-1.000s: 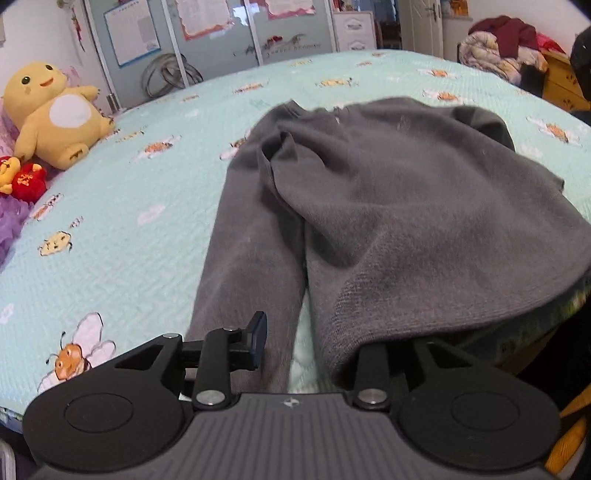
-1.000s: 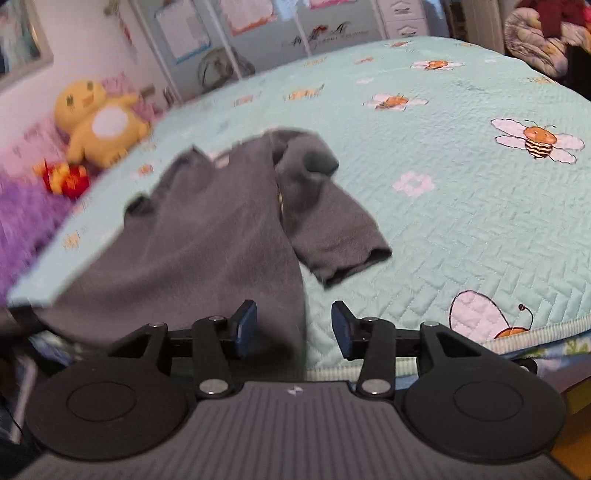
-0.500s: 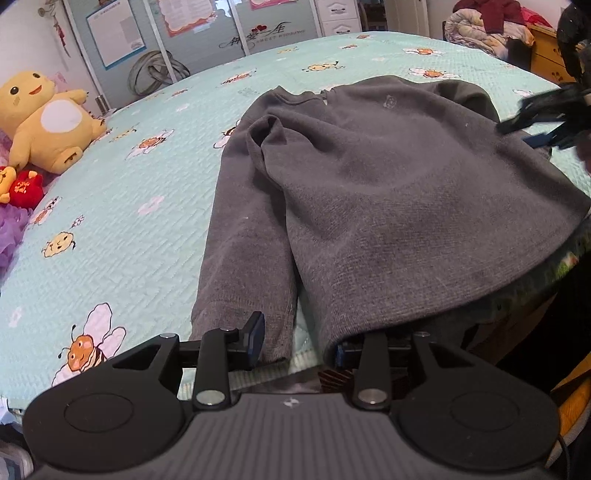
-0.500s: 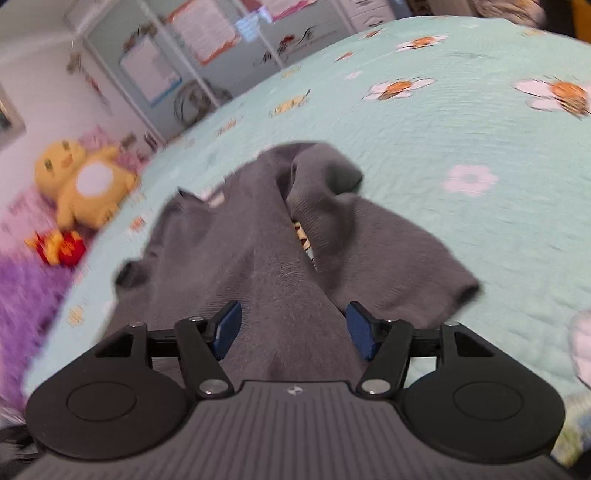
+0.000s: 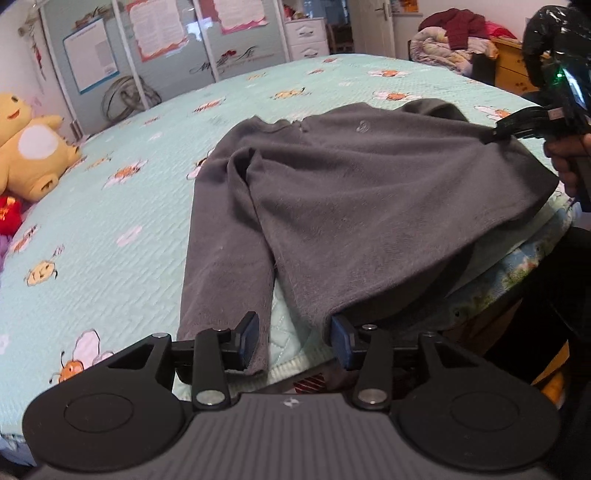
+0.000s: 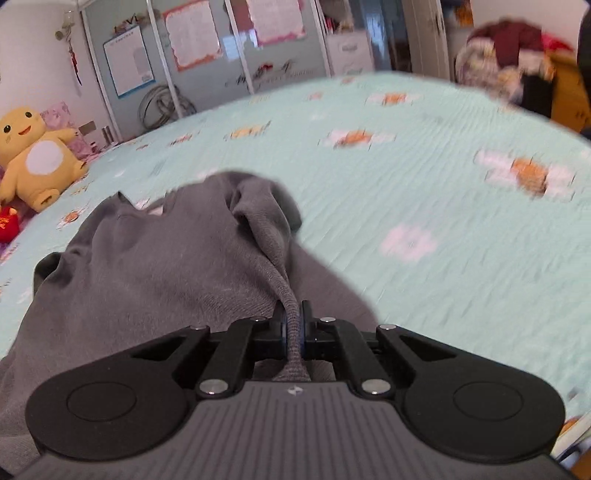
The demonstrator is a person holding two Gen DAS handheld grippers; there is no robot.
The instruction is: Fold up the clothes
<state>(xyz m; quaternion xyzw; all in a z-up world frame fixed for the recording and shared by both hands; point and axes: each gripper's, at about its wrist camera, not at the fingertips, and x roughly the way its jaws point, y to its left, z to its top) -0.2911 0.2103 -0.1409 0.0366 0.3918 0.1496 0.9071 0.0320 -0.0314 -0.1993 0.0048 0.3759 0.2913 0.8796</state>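
Note:
A dark grey sweater [image 5: 354,199] lies spread on the mint bedspread [image 5: 110,236], its hem hanging over the near edge. In the left wrist view my left gripper [image 5: 293,341] stands open at that edge, between the cuff of one sleeve [image 5: 225,280] and the hem corner, gripping nothing. My right gripper [image 6: 293,328] is shut on a pinched ridge of the sweater [image 6: 177,269] near the other sleeve. That same right gripper [image 5: 495,138] shows at the far right of the left wrist view, held by a hand.
A yellow plush toy [image 5: 29,155] and a red toy [image 5: 7,218] sit at the bed's left side. A pile of clothes [image 5: 458,40] and a wooden cabinet [image 5: 513,66] stand at the back right. Cupboard doors with posters [image 5: 159,33] line the far wall.
My right gripper moved in over the sweater and shut on a fold of it. My left gripper let go of the hem corner and now stands open at the bed edge.

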